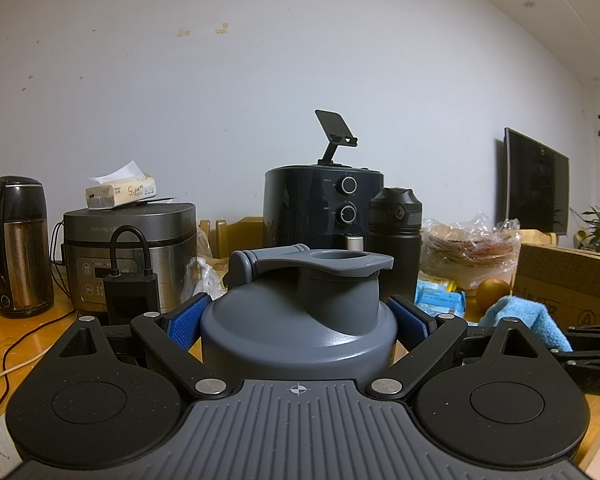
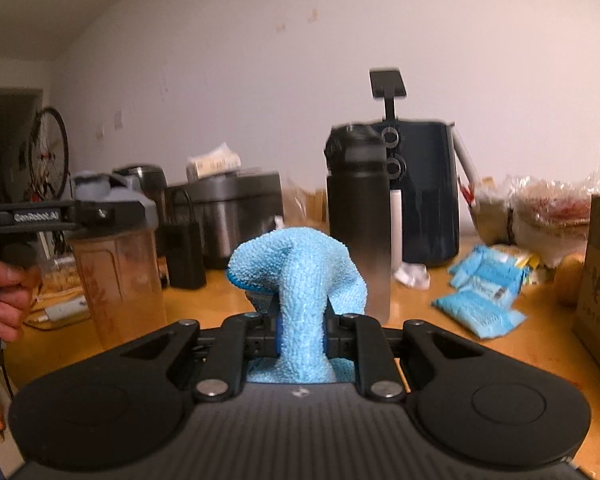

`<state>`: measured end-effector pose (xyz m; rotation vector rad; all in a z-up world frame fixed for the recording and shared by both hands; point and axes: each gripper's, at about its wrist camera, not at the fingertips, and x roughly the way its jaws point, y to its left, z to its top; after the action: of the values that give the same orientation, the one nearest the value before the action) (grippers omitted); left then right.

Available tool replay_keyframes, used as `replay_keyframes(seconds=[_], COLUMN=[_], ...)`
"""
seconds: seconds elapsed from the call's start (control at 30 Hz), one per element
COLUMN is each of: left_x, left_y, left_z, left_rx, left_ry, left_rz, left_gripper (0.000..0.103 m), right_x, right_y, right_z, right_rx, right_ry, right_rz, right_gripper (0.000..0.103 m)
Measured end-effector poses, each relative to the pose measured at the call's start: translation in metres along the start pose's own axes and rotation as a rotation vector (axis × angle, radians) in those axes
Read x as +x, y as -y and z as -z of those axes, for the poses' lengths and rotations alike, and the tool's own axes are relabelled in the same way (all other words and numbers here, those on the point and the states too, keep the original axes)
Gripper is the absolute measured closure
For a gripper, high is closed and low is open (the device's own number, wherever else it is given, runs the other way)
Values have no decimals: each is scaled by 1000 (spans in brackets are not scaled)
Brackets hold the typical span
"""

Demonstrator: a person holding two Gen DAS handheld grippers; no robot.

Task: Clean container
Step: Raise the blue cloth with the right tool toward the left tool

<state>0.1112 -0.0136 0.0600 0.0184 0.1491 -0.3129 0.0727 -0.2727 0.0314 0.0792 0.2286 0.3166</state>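
Left wrist: left tool (image 1: 298, 320) grips shaker bottle (image 1: 300, 320) (grey lid); right tool (image 2: 302, 330) clenches blue cloth (image 2: 300, 276).

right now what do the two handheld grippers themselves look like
Both are matte black plastic linkages with silver pivot screws, two round discs and a ribbed grey top plate with a small crosshair mark. The left gripper has blue textured finger pads; its side carries white lettering. The right gripper looks like the same build, with blue pads barely showing.
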Motion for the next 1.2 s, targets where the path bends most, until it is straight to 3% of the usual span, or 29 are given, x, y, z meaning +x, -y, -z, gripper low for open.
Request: replay_keyframes(seconds=[0.17, 0.83, 1.2], left_x=[0, 0, 1], left_y=[-1, -3, -5], left_z=[0, 0, 0], left_rx=[0, -2, -1], left_ry=[-1, 0, 1], left_rz=[0, 10, 16], left_gripper=[8, 8, 8], right_x=[-9, -13, -13], right_y=[2, 0, 5], right_z=[4, 5, 7], right_rx=[-2, -10, -25], right_ry=[86, 90, 84], right_rz=[-14, -99, -245], right_gripper=[94, 93, 93])
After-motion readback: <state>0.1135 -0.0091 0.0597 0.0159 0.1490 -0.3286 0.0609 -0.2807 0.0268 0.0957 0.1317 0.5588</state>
